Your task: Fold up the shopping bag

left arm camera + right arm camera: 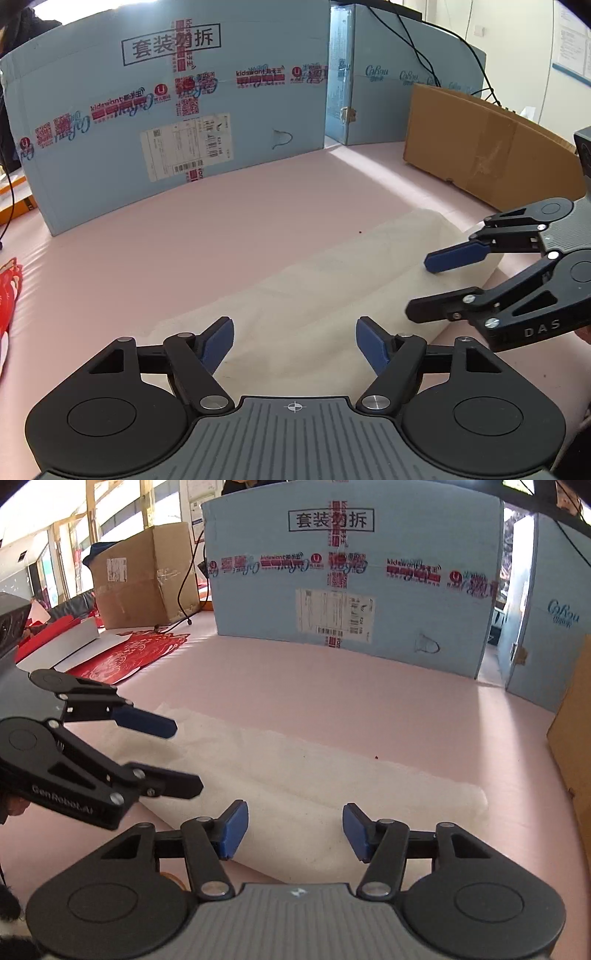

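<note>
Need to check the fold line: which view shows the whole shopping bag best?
The right wrist view: the shopping bag lies flat across it, its right end visible. In the left wrist view, the right gripper covers that end.

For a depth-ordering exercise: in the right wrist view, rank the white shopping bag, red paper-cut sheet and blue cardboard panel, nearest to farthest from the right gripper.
1. White shopping bag, flat directly under the right gripper.
2. Red paper-cut sheet, far left.
3. Blue cardboard panel, upright at the back.
</note>
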Demonstrator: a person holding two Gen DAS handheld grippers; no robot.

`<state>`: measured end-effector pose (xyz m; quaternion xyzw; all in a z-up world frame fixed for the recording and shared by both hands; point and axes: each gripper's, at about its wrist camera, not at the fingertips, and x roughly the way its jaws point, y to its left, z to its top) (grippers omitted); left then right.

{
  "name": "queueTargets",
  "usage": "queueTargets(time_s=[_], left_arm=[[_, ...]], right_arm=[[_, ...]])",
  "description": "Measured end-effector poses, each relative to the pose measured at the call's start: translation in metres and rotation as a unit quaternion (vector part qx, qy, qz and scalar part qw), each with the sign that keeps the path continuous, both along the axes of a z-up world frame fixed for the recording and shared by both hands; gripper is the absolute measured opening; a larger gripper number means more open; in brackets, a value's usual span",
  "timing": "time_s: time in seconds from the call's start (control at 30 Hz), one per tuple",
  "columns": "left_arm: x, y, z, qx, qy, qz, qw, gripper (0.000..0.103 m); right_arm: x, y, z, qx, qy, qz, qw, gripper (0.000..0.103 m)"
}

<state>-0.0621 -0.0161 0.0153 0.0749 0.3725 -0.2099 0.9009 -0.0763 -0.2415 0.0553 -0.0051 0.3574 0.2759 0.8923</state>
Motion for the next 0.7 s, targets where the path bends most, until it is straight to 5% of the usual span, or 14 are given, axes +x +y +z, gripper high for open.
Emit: queueTargets(time_s=[0.13, 0.23, 0.47, 0.57, 0.6, 0.67, 0.7], left_arm=[[0.014, 0.024, 0.001, -0.052, 0.089, 0.008, 0.9946, 0.069], [0.004, 0.028, -0.002, -0.016, 0.091, 0.015, 0.9956, 0.055], [-0.029, 0.001, 0.01, 0.123, -0.043, 0.063, 0.9894, 0.063], [-0.046, -0.026, 0.027, 0.111, -0.112, 0.029, 0.987, 0.062], [-0.05, -0.036, 0.026, 0.101, -0.122, 0.01, 0.9873, 0.052], [-0.05, -0.05, 0.021, 0.087, -0.111, -0.01, 0.99, 0.034], [-0.047, -0.056, 0.014, 0.079, -0.091, -0.024, 0.9924, 0.034]], right_arm=[[0.001, -0.007, 0.0, 0.011, 0.006, -0.012, 1.0, 0.059], [0.004, -0.014, -0.003, 0.017, 0.016, -0.034, 0.999, 0.059], [0.001, -0.019, -0.018, -0.011, 0.008, -0.059, 0.998, 0.059], [-0.003, -0.013, -0.019, -0.034, -0.01, -0.052, 0.998, 0.059], [-0.004, -0.012, -0.019, -0.038, -0.014, -0.051, 0.998, 0.059], [-0.005, -0.01, -0.019, -0.041, -0.021, -0.051, 0.998, 0.059], [-0.006, -0.01, -0.02, -0.043, -0.026, -0.051, 0.997, 0.06]])
